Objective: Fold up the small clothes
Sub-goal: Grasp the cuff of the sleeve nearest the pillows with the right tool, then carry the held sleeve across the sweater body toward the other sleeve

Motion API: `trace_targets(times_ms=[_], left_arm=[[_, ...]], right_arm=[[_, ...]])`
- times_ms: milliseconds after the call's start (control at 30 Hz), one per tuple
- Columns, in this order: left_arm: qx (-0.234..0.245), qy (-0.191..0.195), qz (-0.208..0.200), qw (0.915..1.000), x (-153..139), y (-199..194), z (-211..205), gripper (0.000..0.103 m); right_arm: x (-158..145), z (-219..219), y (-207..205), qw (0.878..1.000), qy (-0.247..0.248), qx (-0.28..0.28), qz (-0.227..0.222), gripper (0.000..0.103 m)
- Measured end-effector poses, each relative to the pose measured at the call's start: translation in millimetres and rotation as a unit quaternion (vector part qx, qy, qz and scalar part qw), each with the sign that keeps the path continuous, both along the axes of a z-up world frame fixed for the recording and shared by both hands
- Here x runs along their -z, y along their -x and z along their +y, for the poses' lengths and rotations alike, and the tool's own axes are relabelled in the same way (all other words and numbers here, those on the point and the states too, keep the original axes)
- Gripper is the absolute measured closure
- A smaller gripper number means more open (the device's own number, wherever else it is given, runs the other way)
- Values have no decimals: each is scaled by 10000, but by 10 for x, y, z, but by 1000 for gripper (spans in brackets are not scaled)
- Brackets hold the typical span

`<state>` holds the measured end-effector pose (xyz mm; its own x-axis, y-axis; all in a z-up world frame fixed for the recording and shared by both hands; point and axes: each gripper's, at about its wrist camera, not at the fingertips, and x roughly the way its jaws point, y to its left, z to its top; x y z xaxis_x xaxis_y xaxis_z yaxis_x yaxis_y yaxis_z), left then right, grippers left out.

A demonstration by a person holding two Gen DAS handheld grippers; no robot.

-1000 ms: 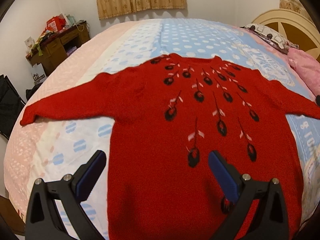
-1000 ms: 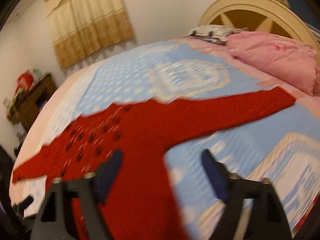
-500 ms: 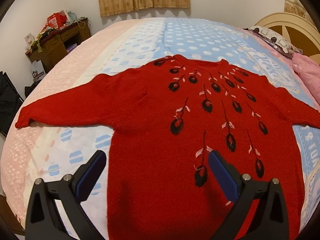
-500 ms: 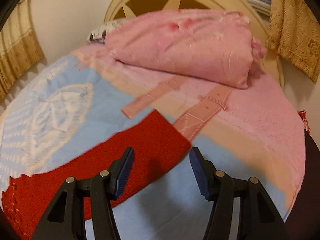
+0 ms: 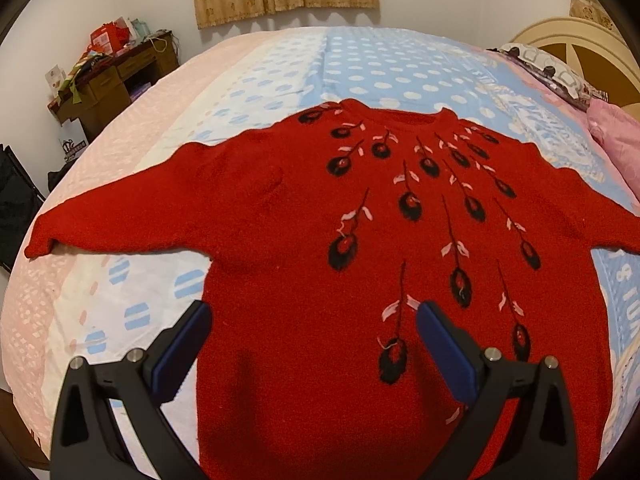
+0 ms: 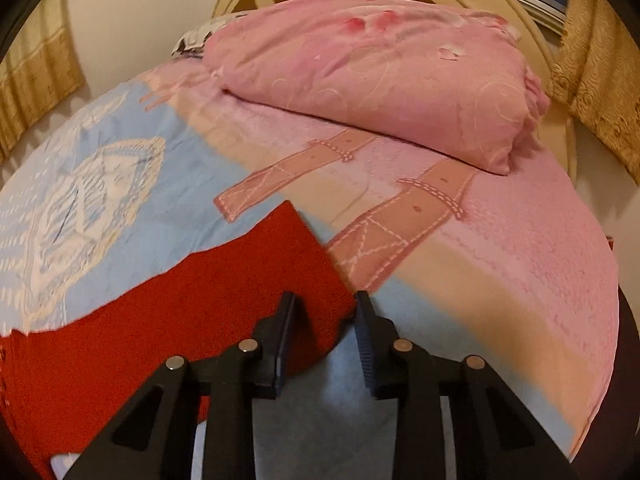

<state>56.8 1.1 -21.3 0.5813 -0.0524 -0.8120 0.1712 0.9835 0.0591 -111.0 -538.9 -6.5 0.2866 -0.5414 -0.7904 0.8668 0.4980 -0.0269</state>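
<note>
Red sweater (image 5: 320,280), black feather motifs, spread flat on bed (image 5: 360,60). My left gripper (image 5: 312,344) wide above hem; right gripper (image 6: 326,320) narrowing around sleeve cuff (image 6: 316,280). Bedspread lettering unreadable.

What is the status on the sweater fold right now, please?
Left gripper open over the hem. Right gripper just closing around the sleeve cuff, pads not yet pinching. Red sweater flat, unfolded. Pink quilt well clear.

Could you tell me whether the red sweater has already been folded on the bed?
No, the red sweater lies flat on the bed, front up, with both sleeves spread out to the sides.
</note>
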Motion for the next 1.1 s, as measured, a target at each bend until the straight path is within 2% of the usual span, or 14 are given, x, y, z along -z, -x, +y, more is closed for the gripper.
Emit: trace_targets(times_ms=[67,167,267,400,533,633,733,867,1000,1100], left_arm=[[-4,8,5,10000,3,-1,3,0],[-4,23,8,10000,0,4,14,0],[-23,39,-35,10000,-7,15,37,0],[-110,140,-16,9998,-16,3,99,0],[-130,228,-32,9997,-33,18,134,0],[-119,253,-64,9996,-50,38,172,0],[-176,306,-110,9993,-74,53,256,0],[-319,397,-140,9986,-102,49,416,0],[-494,385,-225,9978,-125,48,611,0],[-625,323,-292,9971,-129,55,757,0]], right_arm=[[-14,2,10,9999,-54,-93,-20,88],[-67,3,21,9997,-180,-84,-122,93],[-211,70,58,9984,-225,-95,-505,93],[-473,296,-25,9943,-298,-392,-948,94],[-784,699,-232,9844,-506,-949,-1392,94],[-970,1139,-461,9751,-522,-1503,-1547,94],[-1091,1658,-741,9612,-611,-2122,-1655,94],[-1109,2442,-1211,9359,-849,-2990,-1661,94],[-977,3162,-1657,9057,-1289,-3679,-1664,94],[-801,3711,-1979,8872,-1440,-4072,-1624,94]])
